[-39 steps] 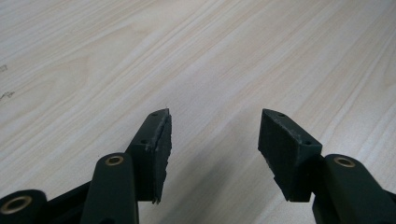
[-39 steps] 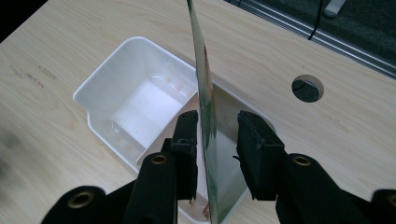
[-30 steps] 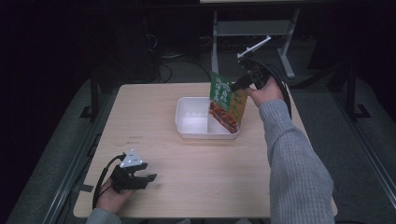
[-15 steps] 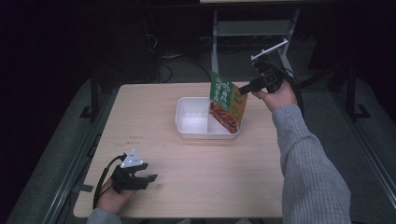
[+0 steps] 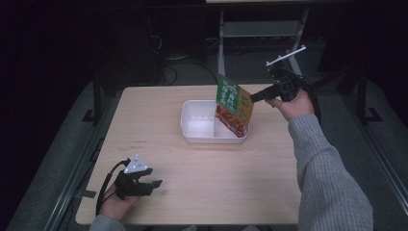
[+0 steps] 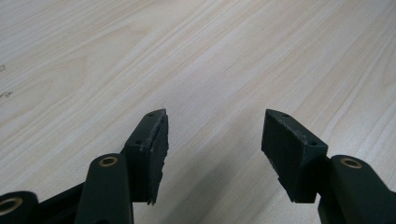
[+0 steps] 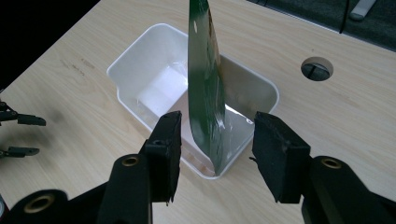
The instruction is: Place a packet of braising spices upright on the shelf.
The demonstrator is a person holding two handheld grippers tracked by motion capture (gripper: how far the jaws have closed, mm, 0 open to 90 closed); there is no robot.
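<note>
A green and orange food pouch (image 5: 234,105) stands on edge in the right end of a white plastic tub (image 5: 202,126), leaning against its wall. My right gripper (image 5: 253,97) hovers just right of the pouch and does not touch it. In the right gripper view its jaws have just been opening and now stand open (image 7: 215,126), with the pouch (image 7: 205,84) and tub (image 7: 140,56) beyond the tips. My left gripper (image 5: 155,185) rests open near the table's front left corner, and nothing is between its jaws (image 6: 212,121).
The light wooden table (image 5: 202,187) has a round cable hole (image 7: 316,68) beyond the tub. Dark floor, a metal stand and cables lie behind the table's far edge. The left gripper's jaw tips (image 7: 18,135) show at the left edge of the right gripper view.
The right gripper has let go of the pouch's upper right edge and drawn back to the right. The pouch stays leaning in the tub. The left hand has not moved.
</note>
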